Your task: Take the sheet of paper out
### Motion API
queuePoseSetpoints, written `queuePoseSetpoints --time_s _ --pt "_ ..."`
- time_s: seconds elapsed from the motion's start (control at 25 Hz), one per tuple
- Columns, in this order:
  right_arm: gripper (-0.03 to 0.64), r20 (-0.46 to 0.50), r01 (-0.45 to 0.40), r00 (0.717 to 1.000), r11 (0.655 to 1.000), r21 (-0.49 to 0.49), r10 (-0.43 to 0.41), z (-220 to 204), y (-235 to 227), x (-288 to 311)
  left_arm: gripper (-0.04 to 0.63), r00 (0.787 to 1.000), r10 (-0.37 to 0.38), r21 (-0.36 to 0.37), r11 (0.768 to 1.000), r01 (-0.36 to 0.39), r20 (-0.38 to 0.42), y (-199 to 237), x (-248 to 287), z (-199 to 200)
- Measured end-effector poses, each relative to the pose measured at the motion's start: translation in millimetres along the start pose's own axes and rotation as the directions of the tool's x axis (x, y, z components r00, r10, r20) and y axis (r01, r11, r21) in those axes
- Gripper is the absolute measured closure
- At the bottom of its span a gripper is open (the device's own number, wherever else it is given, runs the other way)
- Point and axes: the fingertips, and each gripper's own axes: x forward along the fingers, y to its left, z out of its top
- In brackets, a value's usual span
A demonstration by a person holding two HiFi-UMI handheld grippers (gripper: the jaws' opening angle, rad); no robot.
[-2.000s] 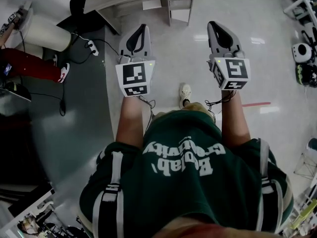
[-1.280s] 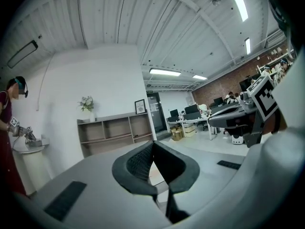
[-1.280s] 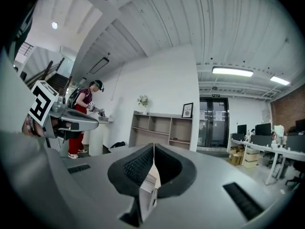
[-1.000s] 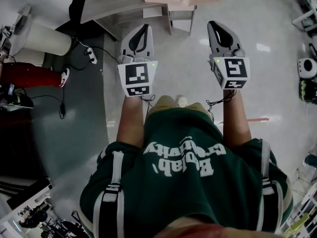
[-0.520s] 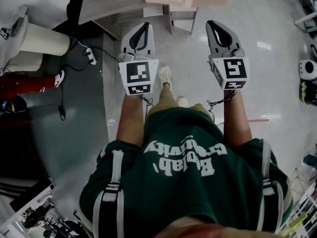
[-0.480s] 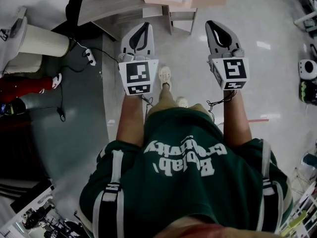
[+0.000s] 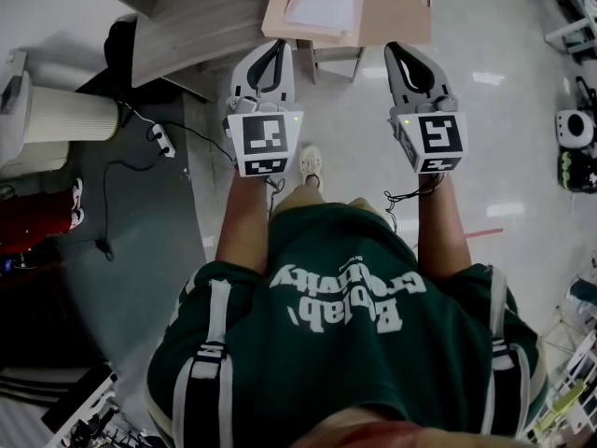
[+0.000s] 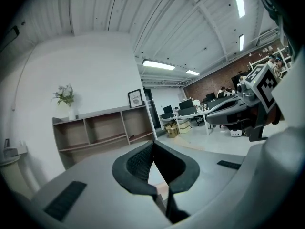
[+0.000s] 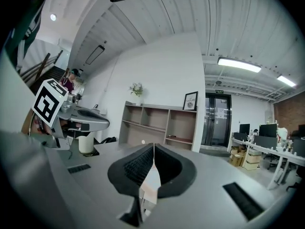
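Observation:
A white sheet of paper (image 7: 322,3) lies on a small tan table (image 7: 396,7) at the top of the head view. My left gripper (image 7: 271,52) and right gripper (image 7: 399,50) are held level in front of the person, side by side, their tips just short of the table's near edge. Both are shut with nothing between the pads: in the left gripper view (image 8: 153,145) and the right gripper view (image 9: 153,147) the dark pads meet at the tip. Each gripper view also shows the other gripper off to the side.
A grey shelf unit (image 7: 187,17) stands left of the tan table; its open compartments (image 9: 162,125) show ahead. A white cylinder (image 7: 56,119), a power strip with cable (image 7: 159,138) and a dark floor mat (image 7: 140,250) lie left. Equipment (image 7: 574,138) sits far right.
The person has walked forward: the tan table and the paper have come further into view and closer to the gripper tips. Both grippers stay shut and side by side.

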Motion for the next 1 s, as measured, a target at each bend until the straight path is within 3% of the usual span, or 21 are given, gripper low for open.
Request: queuePoseSetpoints --time_s 0.64,1.0 --pt "0.581 -0.058 0.085 0.995 0.996 0.031 -0.083 2 -39 168 0.577 0.994 -0.11 -0.009 0.994 0.109 -0.005 102 153 -19" --pt "0.581 -0.098 0.075 0.992 0.997 0.004 -0.075 -5 -40 212 0.577 0.983 -0.18 -0.019 0.984 0.179 -0.036 113 191 -43"
